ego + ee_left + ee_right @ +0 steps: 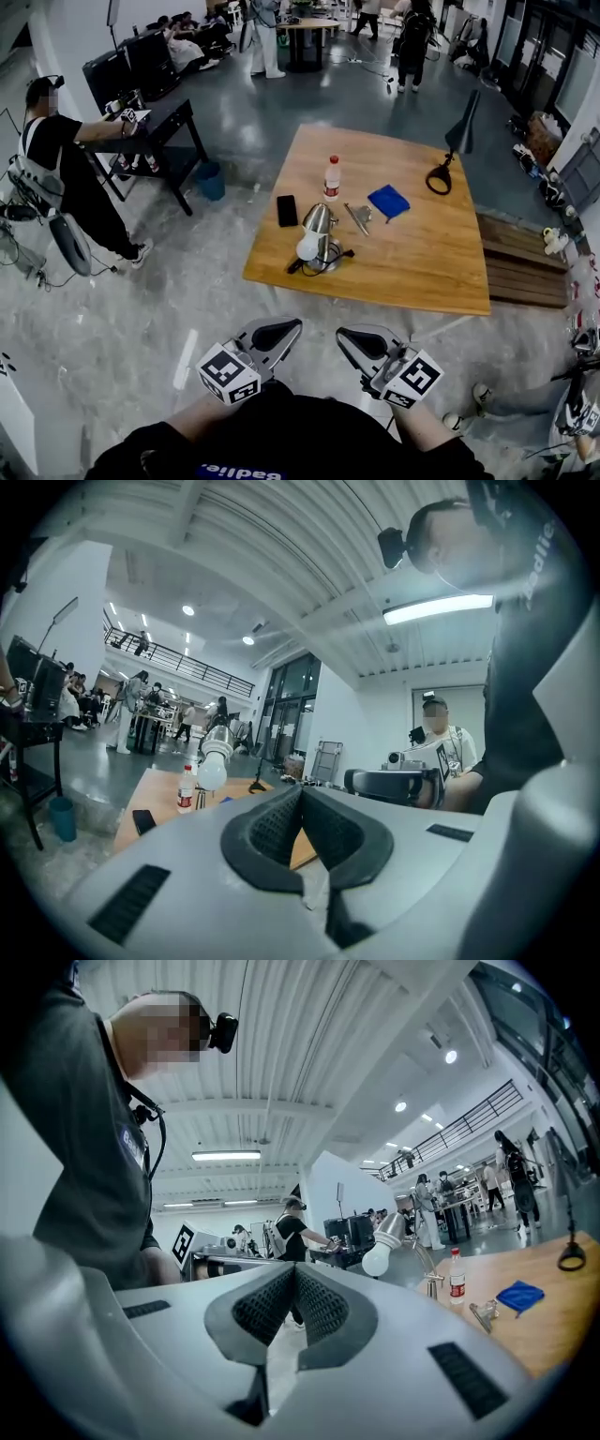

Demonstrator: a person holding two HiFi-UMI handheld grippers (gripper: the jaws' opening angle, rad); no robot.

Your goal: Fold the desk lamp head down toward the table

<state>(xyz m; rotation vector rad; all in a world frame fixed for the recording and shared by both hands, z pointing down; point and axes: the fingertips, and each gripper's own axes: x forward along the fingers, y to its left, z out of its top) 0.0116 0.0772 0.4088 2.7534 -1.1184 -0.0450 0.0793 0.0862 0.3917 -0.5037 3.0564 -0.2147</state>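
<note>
Worktop (422,262) of pale wood is standing in the middle of the head view, on a grey polished floor. A desk lamp (319,234) with a metal shade and a bare white bulb (307,247) is sitting near the worktop's lower left edge. Its head is raised above the base and pointing toward the lower left of the frame. A black phone (287,210) is lying just left of the lamp. A plastic bottle (332,178) with a red cap is standing upright above the lamp in the frame. A small metal clip (359,217) and a folded blue cloth (388,201) are lying to the lamp's right. A second, black lamp (462,131) is standing at the worktop's upper right edge.

At the bottom of the frame, the left claw (281,330) and the right claw (356,339) are hovering side by side over the floor, well apart from the worktop and the desk lamp. Each claw's own view is showing its two dark ribbed pads pressed together with nothing between them.

At the left of the head view, a person (52,141) in black is reaching onto a dark table (164,117).
</note>
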